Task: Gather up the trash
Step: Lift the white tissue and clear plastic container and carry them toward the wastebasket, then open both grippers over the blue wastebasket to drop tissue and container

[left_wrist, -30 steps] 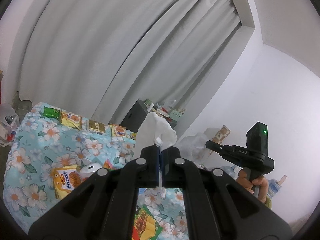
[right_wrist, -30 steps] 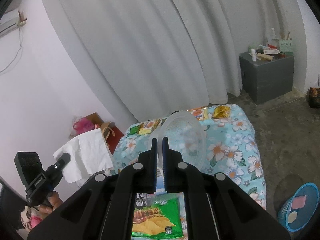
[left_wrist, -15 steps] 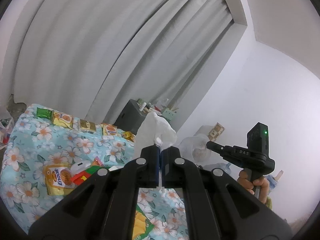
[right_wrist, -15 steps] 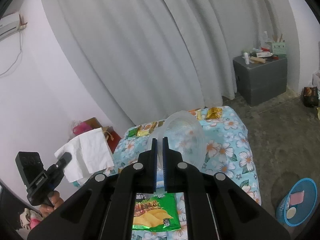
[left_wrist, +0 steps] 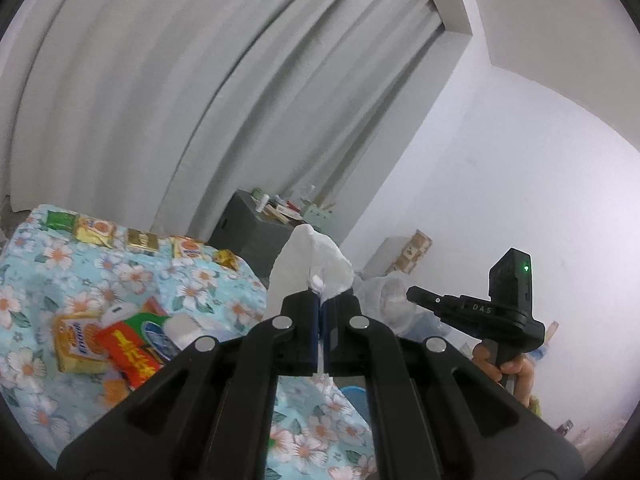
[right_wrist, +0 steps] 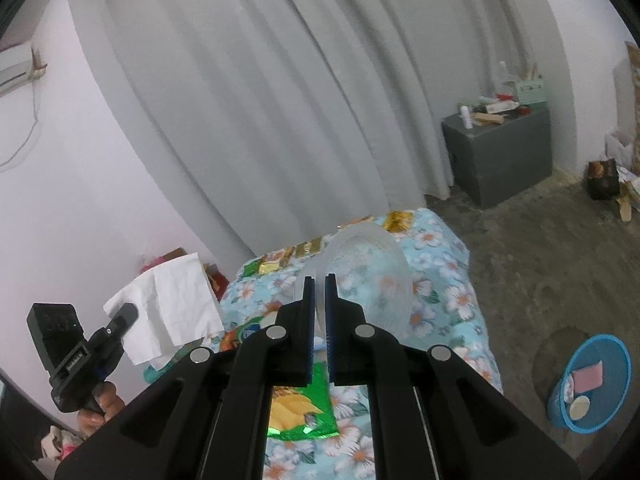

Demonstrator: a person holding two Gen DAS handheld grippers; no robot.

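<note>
My left gripper is shut on a white tissue that stands up above its tips; from the right wrist view the same tissue hangs unfolded from that gripper at the left. My right gripper is shut on the rim of a clear plastic cup, held over the bed. The left wrist view shows that gripper at the right with the cup at its tip. A blue trash basket stands on the floor at the lower right, with scraps inside.
A floral bedspread carries snack packets: a red one, a yellow one, a green chip bag and a row along the far edge. A grey cabinet stands by the curtain. Bare concrete floor lies right.
Both grippers have swung sideways toward the right of the room, so the bed slides left in both views and the blue basket comes further into the right wrist view. Both grips are unchanged.
</note>
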